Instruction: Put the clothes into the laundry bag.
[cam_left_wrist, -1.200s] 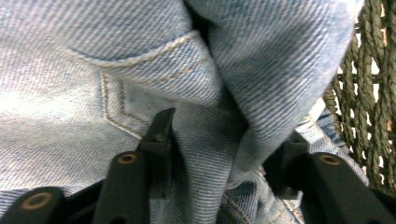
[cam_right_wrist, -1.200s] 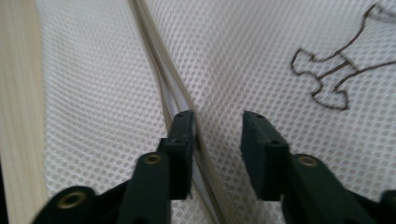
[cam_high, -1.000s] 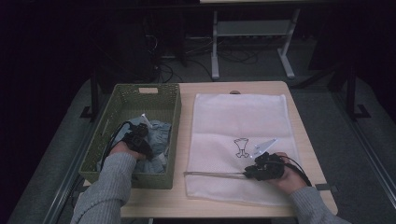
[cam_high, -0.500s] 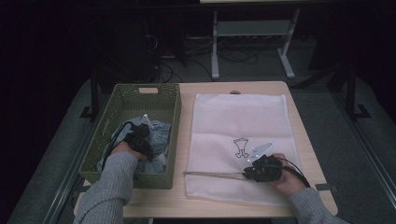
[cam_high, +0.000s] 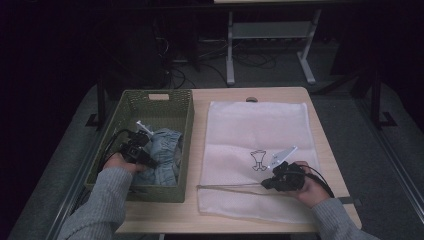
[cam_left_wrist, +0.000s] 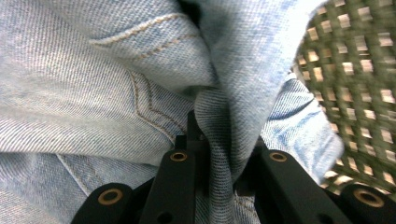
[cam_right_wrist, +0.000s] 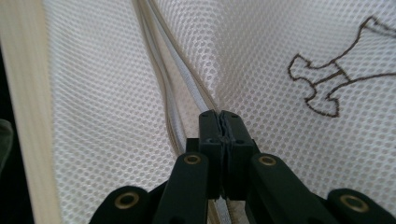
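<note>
Both grippers closed on fabric; left hand lifting denim in basket.

Left gripper: jaws have just been closing, and a fold of the blue denim garment is now pinched between them; in the high view the gripper sits slightly higher and nearer the left wall of the green basket than before, with the denim bunched up under it. Right gripper: jaws have just been closing and now meet on the zipper edge of the white mesh bag; the mesh there puckers up slightly toward the jaws.
</note>
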